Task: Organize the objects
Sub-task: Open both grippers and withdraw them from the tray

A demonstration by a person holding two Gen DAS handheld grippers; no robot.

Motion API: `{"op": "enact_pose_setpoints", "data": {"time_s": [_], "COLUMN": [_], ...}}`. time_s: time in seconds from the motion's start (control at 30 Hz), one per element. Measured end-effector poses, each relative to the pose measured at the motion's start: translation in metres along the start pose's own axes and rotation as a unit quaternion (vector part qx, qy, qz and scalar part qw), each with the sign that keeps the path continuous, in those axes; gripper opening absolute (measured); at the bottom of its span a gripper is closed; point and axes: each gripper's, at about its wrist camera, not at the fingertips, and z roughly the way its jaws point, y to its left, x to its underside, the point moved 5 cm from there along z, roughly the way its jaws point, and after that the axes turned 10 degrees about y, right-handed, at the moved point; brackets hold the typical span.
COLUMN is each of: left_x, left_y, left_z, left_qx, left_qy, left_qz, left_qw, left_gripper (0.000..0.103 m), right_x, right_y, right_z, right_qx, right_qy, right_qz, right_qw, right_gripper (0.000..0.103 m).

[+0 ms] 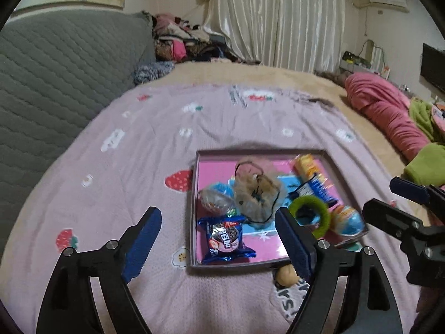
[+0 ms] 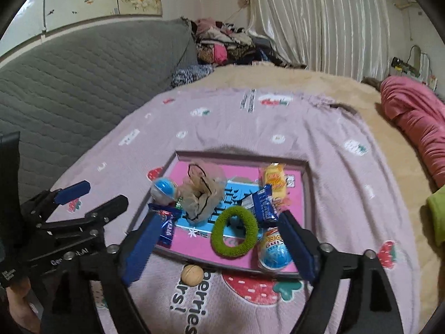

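Right wrist view: the right tool hangs wide open and empty over a small round tan walnut on the pink strawberry-print bedspread, just outside the shallow pink-lined cardboard tray holding a fuzzy green hair ring. The left tool gapes empty too.

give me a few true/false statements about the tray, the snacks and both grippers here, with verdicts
1. The walnut lies inside the tray. False: it sits on the blanket, just outside the tray's near edge.
2. The green hair scrunchie lies in the tray. True.
3. The left gripper grips the Oreo pack. False: its jaws are open and hold nothing.
4. The right gripper is open. True.
5. Two blue-capped capsule eggs, and, are in the tray. True.
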Motion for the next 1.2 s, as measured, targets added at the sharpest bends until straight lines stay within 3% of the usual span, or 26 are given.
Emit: {"op": "enact_pose_setpoints", "data": {"time_s": [0.23, 0.6, 0.93, 1.2], "left_x": [-0.006, 0.015, 0.054, 0.076], "left_y": [0.0, -0.011, -0.018, -0.017], "left_z": [-0.071, -0.159, -0.204, -0.218], "left_qx": [0.0, -0.01, -0.017, -0.029], "left_qy": [-0.036, -0.073, -0.087, -0.09], "left_qz": [-0.002, 0.002, -0.005, -0.009], "left_qw": [0.9994, 0.9973, 0.996, 0.9955], "left_gripper": [0.085, 0.085, 0.085, 0.085], "right_x": [-0.001, 0.02, 0.05, 0.075], "right_y": [0.012, 0.033, 0.037, 0.031], "right_z": [-0.061, -0.122, -0.161, -0.174], "right_qx": [-0.005, 0.001, 0.02, 0.024], "right_qy": [-0.039, -0.059, -0.073, -0.074], "right_qz": [-0.001, -0.01, -0.012, -0.003], "right_qw": [0.999, 0.998, 0.997, 0.997], "right_gripper": [0.102, 0.102, 0.102, 0.102]}}
